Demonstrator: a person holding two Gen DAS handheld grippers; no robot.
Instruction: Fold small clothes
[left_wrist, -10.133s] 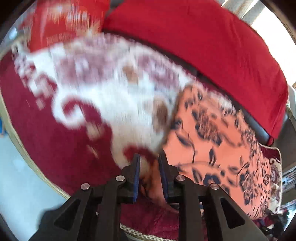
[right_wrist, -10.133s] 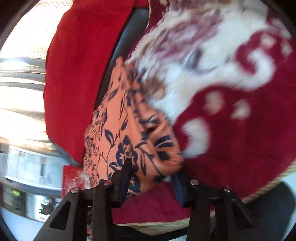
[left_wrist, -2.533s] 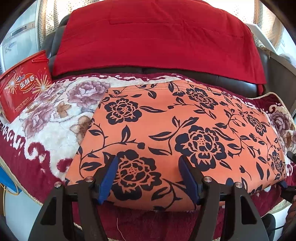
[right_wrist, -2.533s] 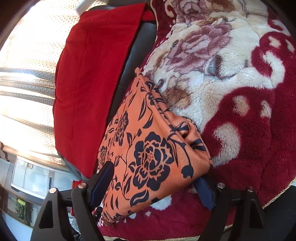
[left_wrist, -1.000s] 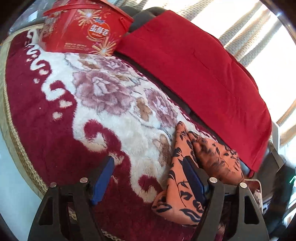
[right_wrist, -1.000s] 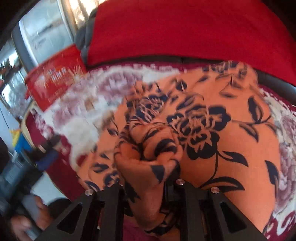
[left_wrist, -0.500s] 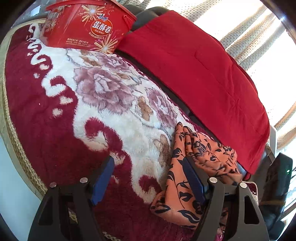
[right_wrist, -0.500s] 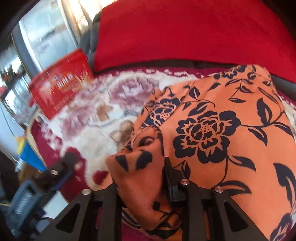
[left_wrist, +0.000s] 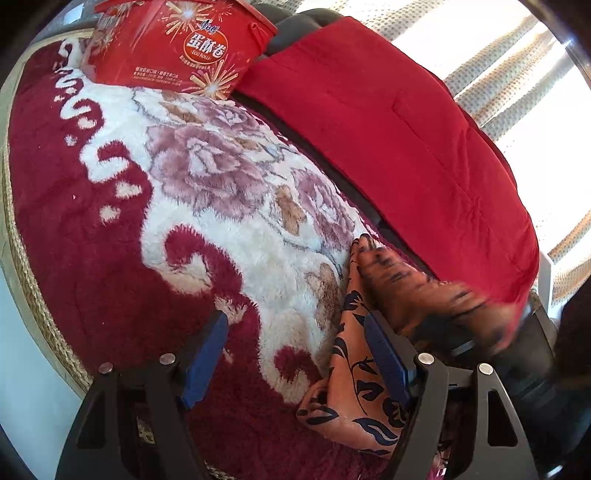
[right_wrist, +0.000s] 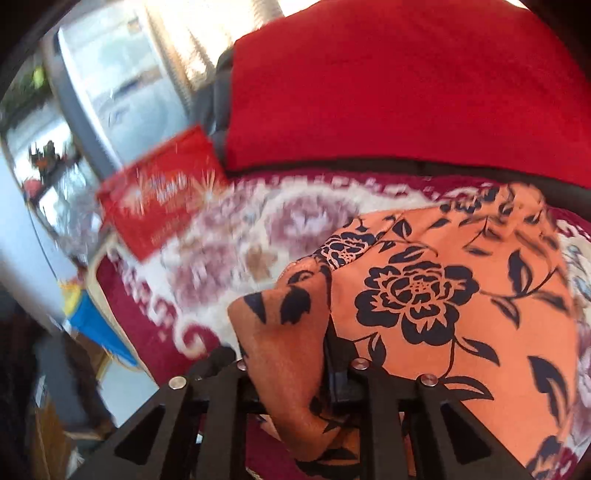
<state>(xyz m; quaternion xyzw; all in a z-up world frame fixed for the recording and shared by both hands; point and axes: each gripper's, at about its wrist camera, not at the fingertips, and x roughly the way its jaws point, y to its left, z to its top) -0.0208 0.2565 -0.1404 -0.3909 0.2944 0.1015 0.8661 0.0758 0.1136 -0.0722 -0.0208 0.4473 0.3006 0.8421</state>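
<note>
You were mid-fold: your right gripper (right_wrist: 291, 354), its jaws just closing, pinched the orange floral garment (right_wrist: 443, 295) lying on the plush blanket (left_wrist: 221, 221), apparently carrying it toward nine o'clock. Your left gripper (left_wrist: 295, 354) gaped empty; next, lay the edge flat.

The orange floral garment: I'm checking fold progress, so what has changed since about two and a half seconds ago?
Then the orange floral garment lay spread flat, both grippers open. Now the right gripper pinches a bunched corner, its jaws just closing, carrying it over the rest. The left gripper has swung aside over the blanket, open. Red box and red cushion unchanged.
</note>
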